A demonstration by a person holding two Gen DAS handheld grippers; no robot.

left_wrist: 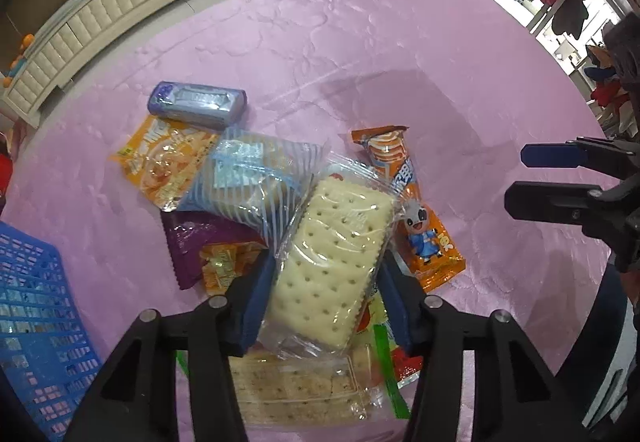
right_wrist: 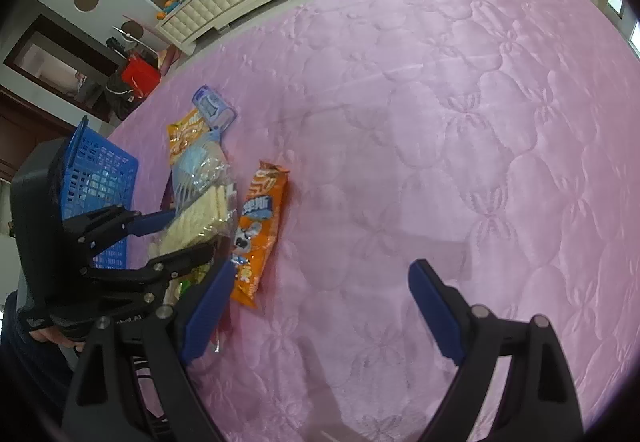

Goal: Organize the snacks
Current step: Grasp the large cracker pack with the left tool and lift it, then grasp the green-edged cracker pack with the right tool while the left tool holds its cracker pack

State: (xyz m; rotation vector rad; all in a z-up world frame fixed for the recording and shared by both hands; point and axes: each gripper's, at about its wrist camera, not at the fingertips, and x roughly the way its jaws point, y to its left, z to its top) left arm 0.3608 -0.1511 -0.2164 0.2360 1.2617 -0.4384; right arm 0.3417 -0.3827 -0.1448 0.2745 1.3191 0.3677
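My left gripper (left_wrist: 324, 282) is shut on a clear-wrapped pack of white crackers (left_wrist: 332, 254) and holds it above the snack pile; it also shows in the right wrist view (right_wrist: 176, 230) with the pack (right_wrist: 200, 214). Beneath lie a blue-striped cracker pack (left_wrist: 248, 178), an orange noodle-snack bag (left_wrist: 160, 158), a purple wrapper (left_wrist: 192, 242), a grey-blue gum box (left_wrist: 198, 104), an orange cartoon snack bag (left_wrist: 420, 218) and another cracker pack (left_wrist: 296, 390). My right gripper (right_wrist: 320, 306) is open and empty over bare pink cloth; it shows at the left wrist view's right edge (left_wrist: 516, 178).
A blue plastic basket (left_wrist: 36, 322) stands at the left of the pile, also in the right wrist view (right_wrist: 100, 178). The pink quilted cloth (right_wrist: 440, 122) covers the round table. Cabinets and clutter stand beyond the table's far edge.
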